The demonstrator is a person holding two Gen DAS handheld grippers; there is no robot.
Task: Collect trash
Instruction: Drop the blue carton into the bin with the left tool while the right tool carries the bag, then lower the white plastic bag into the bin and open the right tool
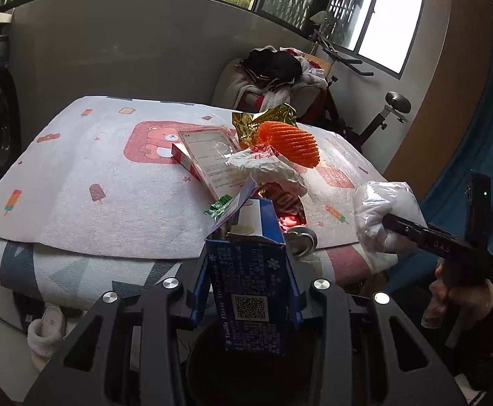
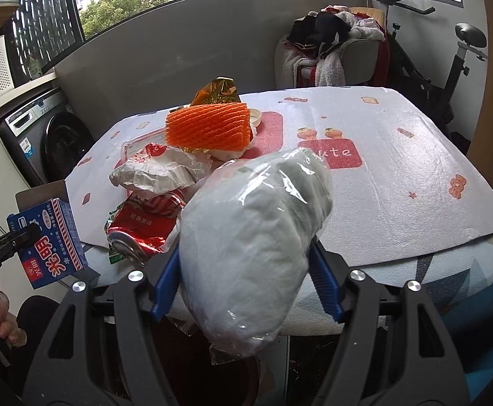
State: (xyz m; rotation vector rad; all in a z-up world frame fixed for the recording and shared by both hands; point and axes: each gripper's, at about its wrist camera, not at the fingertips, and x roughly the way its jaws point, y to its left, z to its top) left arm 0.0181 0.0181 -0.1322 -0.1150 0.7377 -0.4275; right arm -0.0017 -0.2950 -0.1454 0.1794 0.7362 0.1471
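Trash in both claws, lifted clear of the table.
Left gripper [image 1: 246, 270] pinches a blue cardboard ice-cream carton [image 1: 250, 291]; right gripper [image 2: 246, 284] squeezes a white plastic-wrapped bundle [image 2: 253, 237], seemingly bound for disposal.

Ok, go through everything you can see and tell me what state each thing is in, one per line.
Left gripper: jaws shut on the blue carton.
Blue carton: top flap open, held off the table.
Right gripper: jaws shut on the white bag.
White bag: stuffed, wrapped in clear film, lifted.
Red can: crushed, lying on its side.
Paper wrapper: crumpled.
Orange net: on the pile.
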